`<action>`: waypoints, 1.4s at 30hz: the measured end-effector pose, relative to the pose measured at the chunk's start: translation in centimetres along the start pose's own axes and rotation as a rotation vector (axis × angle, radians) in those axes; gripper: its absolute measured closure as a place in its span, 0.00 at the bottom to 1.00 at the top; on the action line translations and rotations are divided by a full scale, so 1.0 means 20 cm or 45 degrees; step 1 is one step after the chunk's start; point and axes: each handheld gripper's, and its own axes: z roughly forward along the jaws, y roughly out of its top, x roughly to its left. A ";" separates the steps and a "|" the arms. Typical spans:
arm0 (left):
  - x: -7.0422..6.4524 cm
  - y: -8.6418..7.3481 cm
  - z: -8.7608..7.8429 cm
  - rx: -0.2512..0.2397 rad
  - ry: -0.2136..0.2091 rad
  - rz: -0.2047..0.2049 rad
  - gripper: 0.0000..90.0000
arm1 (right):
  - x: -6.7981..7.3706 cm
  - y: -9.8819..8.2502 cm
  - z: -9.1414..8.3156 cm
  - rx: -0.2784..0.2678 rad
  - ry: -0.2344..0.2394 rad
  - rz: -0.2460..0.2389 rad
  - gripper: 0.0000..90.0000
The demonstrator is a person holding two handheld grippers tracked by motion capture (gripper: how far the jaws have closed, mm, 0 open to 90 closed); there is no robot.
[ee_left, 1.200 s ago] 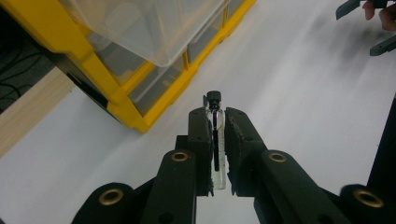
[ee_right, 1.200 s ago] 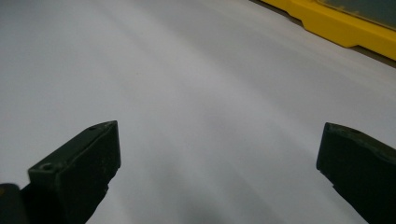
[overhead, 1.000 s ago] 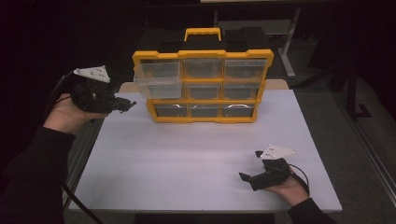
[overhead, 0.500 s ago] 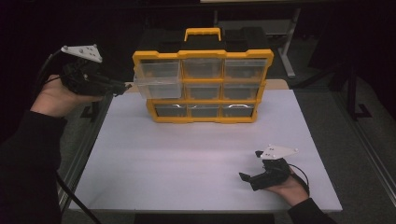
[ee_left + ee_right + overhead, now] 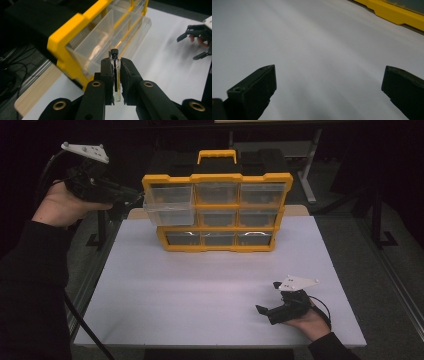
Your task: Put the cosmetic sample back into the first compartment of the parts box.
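Observation:
A yellow organizer point(image 5: 218, 215) with clear drawers stands at the back of the white table point(image 5: 200, 290). Its upper-left drawer point(image 5: 169, 207) is pulled out toward me. My left gripper point(image 5: 131, 196) hovers at that drawer's left edge, shut on a small clear vial with a black cap point(image 5: 115, 72). In the left gripper view the vial's cap points at the pulled-out drawer point(image 5: 92, 47). My right gripper point(image 5: 267, 309) rests on the table near the front right, open and empty, its jaws wide apart in the right gripper view point(image 5: 329, 85).
The organizer has a yellow carry handle point(image 5: 216, 155) on top. Beyond the table's left edge lie a metal frame point(image 5: 95, 270) and dark floor. A wooden board strip point(image 5: 37, 92) runs under the organizer's left end.
My left gripper rose and moved right with the vial, from beside the organizer to the edge of the pulled-out drawer. The right gripper stayed still.

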 end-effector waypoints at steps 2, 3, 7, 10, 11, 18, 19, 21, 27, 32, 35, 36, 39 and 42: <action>0.00 0.03 0.02 0.007 -0.008 0.011 0.90 | 0.00 0.00 0.00 0.001 0.001 0.003 0.00; 0.00 0.04 0.04 0.012 -0.004 0.014 0.90 | 0.00 0.00 0.00 0.002 0.001 0.004 0.00; 0.01 0.09 0.08 0.016 -0.008 0.020 0.90 | 0.00 0.00 0.00 0.004 0.001 0.002 0.00; 0.02 0.12 0.12 0.019 -0.005 0.025 0.90 | 0.00 0.00 0.00 0.001 0.002 0.002 0.00; 0.03 0.12 0.13 0.020 -0.006 0.023 0.90 | 0.00 0.00 0.00 0.002 0.002 0.003 0.00; 0.06 0.16 0.22 0.034 -0.006 0.017 0.90 | 0.00 0.00 0.00 0.006 0.004 0.011 0.00; 0.07 0.16 0.23 0.041 -0.004 0.019 0.90 | 0.00 0.00 0.00 0.005 0.004 0.011 0.00; 0.07 0.17 0.26 0.061 -0.013 0.022 0.90 | 0.00 0.00 0.00 0.003 0.003 0.010 0.00; 0.07 0.17 0.32 0.099 -0.034 0.027 0.90 | 0.00 0.00 0.00 0.001 0.003 0.008 0.00; 0.04 0.17 0.37 0.129 -0.068 0.037 0.90 | 0.00 -0.01 0.00 0.003 0.005 0.007 0.00; 0.03 0.17 0.40 0.151 -0.078 0.052 0.90 | 0.00 -0.01 0.00 0.001 0.007 0.010 0.00; 0.03 0.17 0.40 0.154 -0.080 0.053 0.90 | 0.00 -0.01 0.00 0.001 0.007 0.009 0.00; 0.02 0.18 0.42 0.155 -0.089 0.057 0.89 | 0.00 -0.01 0.00 0.000 0.006 0.009 0.00; 0.02 0.18 0.43 0.161 -0.089 0.061 0.89 | 0.00 -0.01 0.00 -0.002 0.006 0.009 0.00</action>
